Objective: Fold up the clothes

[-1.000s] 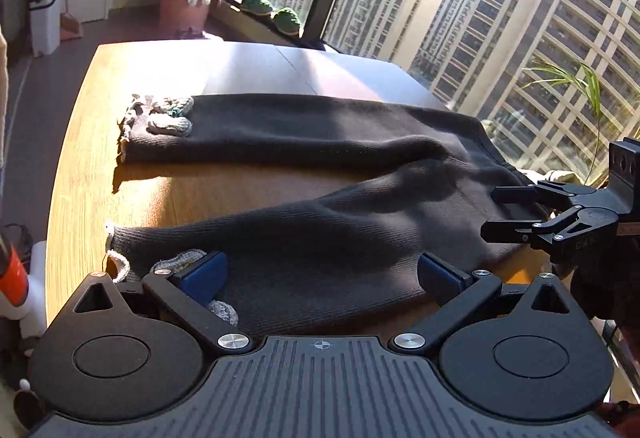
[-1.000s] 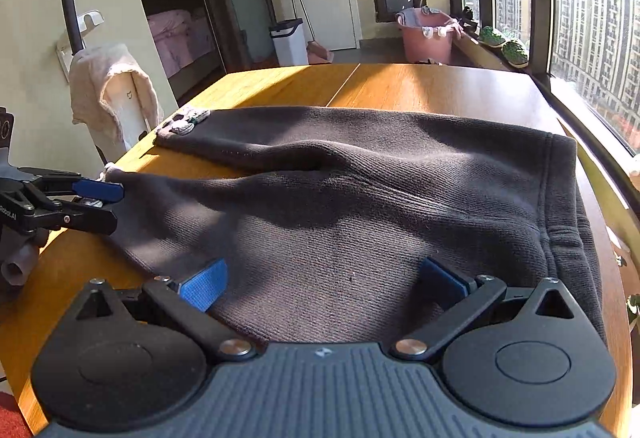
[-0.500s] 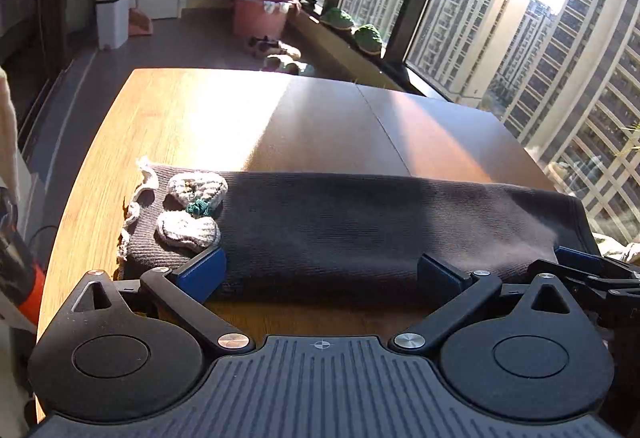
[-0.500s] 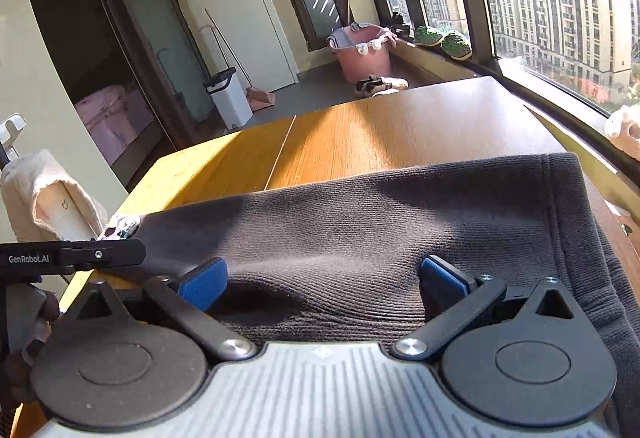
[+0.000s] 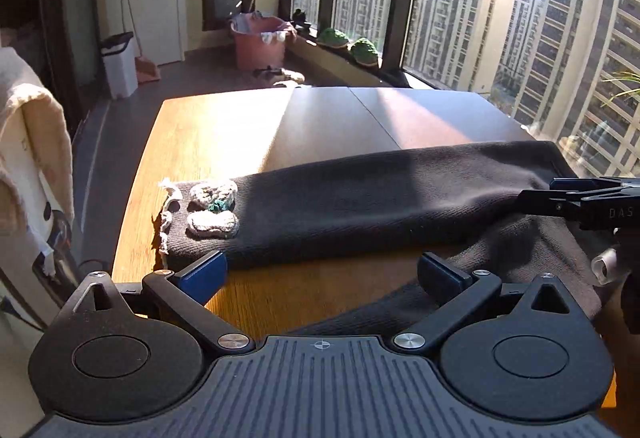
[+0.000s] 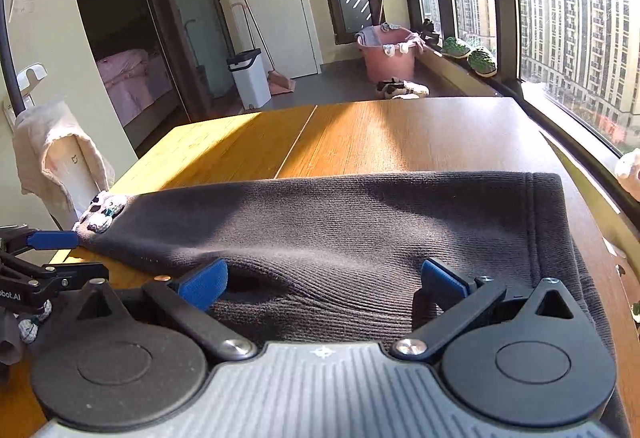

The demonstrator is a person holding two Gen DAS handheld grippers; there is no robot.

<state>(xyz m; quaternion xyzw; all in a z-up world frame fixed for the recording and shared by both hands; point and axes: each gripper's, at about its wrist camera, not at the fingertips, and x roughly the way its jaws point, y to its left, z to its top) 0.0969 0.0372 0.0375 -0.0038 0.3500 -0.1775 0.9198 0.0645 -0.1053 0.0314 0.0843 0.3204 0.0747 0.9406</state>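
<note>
Both jaws gape: left gripper empty over the table, right gripper straddling dark trousers; its view alone shows the waistband.

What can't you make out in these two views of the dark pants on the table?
- Near leg of the dark pants: left wrist view, mostly hidden behind the left tool body.
- Its crocheted cuff patches: right wrist view, too small to read.
- Waistband: right wrist view, its near end drops behind the right tool.
- Right tool's grip: in the left wrist view it is cut by the right edge.
</note>
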